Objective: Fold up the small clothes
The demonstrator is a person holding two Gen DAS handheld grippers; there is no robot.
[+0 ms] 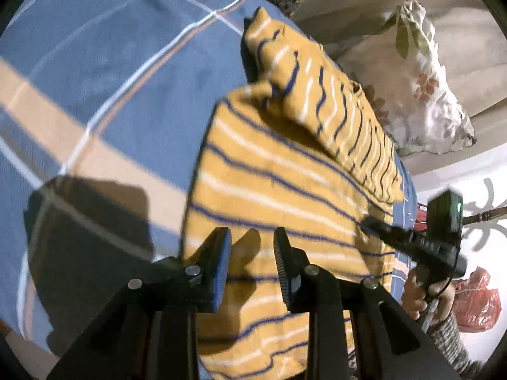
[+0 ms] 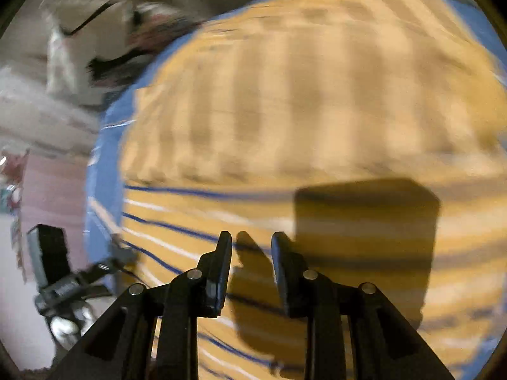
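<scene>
Both my grippers, left [image 1: 252,237] and right [image 2: 251,240], hover w/ fingers apart and empty over the yellow striped shirt [image 1: 285,196] on the blue plaid bedsheet [image 1: 95,63], so imo one sleeve's folded in, rest of folding's left.

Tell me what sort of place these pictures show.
Probably a bedroom in a home. The striped yellow garment lies on a blue checked bedsheet, a floral pillow sits beyond it, and both the left gripper and the right gripper hover open over the cloth.
</scene>
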